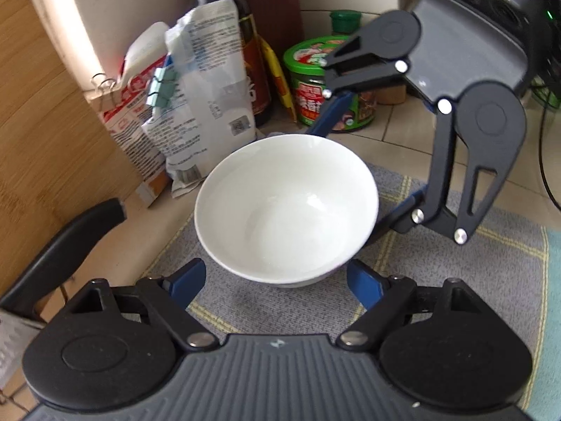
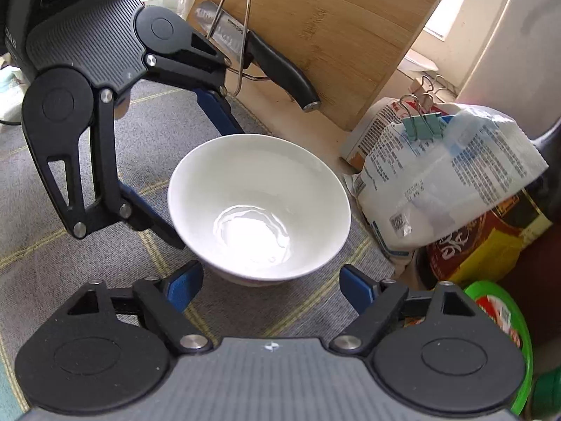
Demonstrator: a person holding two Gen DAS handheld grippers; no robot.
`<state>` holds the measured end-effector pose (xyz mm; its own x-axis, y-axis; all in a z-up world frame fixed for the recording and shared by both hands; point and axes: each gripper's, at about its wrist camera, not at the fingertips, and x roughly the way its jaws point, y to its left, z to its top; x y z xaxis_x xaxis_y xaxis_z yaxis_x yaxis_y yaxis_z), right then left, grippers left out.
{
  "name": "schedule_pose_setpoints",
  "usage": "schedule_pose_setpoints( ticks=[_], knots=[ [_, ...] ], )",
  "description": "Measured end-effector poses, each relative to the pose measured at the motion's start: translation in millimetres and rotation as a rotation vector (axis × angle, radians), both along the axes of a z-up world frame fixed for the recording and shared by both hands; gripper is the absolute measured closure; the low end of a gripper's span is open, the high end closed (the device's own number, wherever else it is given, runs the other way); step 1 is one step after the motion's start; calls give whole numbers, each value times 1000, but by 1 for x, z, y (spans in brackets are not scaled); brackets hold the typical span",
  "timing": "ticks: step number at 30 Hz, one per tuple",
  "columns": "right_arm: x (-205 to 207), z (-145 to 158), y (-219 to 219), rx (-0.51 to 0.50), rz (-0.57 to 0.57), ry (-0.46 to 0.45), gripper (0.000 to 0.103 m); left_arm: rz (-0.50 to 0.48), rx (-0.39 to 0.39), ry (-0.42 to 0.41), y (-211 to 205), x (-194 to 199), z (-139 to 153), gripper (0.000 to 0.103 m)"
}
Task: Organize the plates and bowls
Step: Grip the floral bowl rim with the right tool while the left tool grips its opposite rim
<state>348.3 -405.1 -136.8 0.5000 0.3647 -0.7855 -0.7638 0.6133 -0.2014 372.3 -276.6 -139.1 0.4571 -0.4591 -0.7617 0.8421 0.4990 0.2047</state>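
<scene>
Right wrist: unreadable print on clipped bag (image 2: 452,175).

a plain white bowl (image 1: 286,207) (image 2: 258,207) stands upright on a grey cloth (image 1: 473,266) (image 2: 147,129) with thin yellow checks. it is deep, round and glossy, with nothing in it. it sits near the cloth's edge, close to the packets (image 1: 207,105) (image 2: 438,175) behind it but not touching them.
</scene>
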Motion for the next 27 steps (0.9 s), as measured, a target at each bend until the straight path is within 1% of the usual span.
schedule_pose_setpoints(
  ticks=[5,9,12,18,23,27],
  knots=[
    [1,2,1,-16,53,3,17,-55,5,-20,-2,2,1,18],
    [3,2,2,-21,70,6,17,-84,14,-29,-3,4,3,18],
    [1,4,4,-22,77,1,20,-91,12,-31,-3,5,3,19],
    [-4,8,4,-8,66,4,20,-90,1,-38,1,0,6,19],
    [-14,18,9,-23,73,-31,20,-81,-2,-52,3,-8,14,19],
    [-25,28,12,-24,79,-41,20,-77,-3,-63,6,-19,22,19]
  ],
)
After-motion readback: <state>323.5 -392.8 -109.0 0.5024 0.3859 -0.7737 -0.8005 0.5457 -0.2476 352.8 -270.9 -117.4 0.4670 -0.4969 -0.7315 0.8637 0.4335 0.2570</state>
